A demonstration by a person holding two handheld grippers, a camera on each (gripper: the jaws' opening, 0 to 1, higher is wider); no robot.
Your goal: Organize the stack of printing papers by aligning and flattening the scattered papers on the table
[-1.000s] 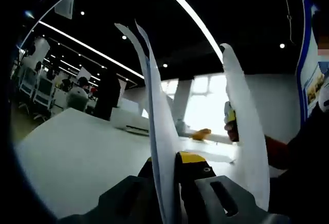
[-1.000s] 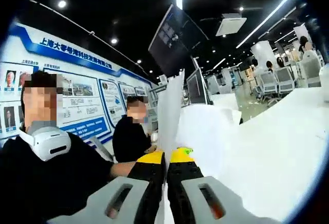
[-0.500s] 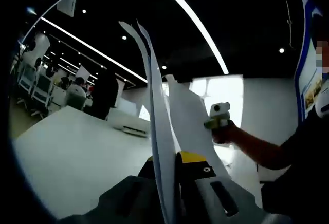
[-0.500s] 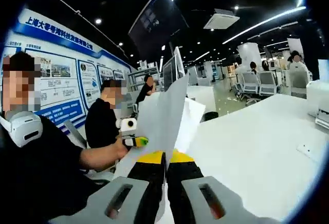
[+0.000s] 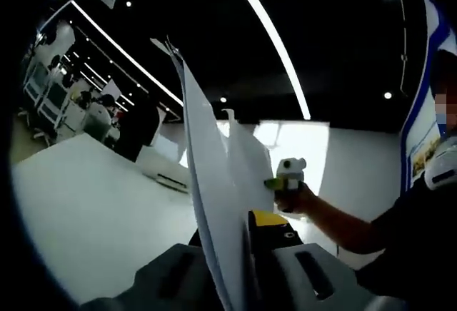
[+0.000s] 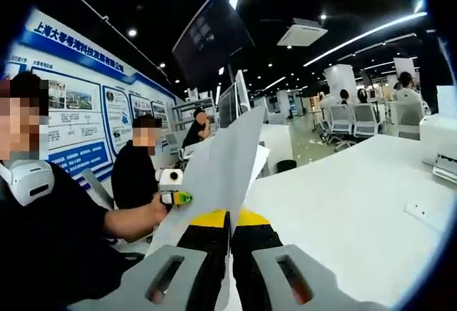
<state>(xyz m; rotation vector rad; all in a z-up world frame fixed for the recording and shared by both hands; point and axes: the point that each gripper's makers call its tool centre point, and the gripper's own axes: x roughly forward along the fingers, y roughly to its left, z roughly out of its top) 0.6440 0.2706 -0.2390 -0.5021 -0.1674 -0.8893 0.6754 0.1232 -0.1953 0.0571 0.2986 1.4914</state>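
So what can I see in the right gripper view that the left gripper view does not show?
The right gripper view shows the blue wall board, the dark hanging screen and a seated person. The left gripper view shows a bright window. Both show the white papers held upright, each gripper shut on them: left gripper, right gripper, over the white table.

Paper sheets [image 6: 227, 161] in right gripper [image 6: 230, 218]

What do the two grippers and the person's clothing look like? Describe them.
Both the left gripper and the right gripper have grey slotted bodies, black jaws and yellow tips. The other gripper's end shows yellow-green beside a white box. The person wears a dark short sleeve and a white collar piece.
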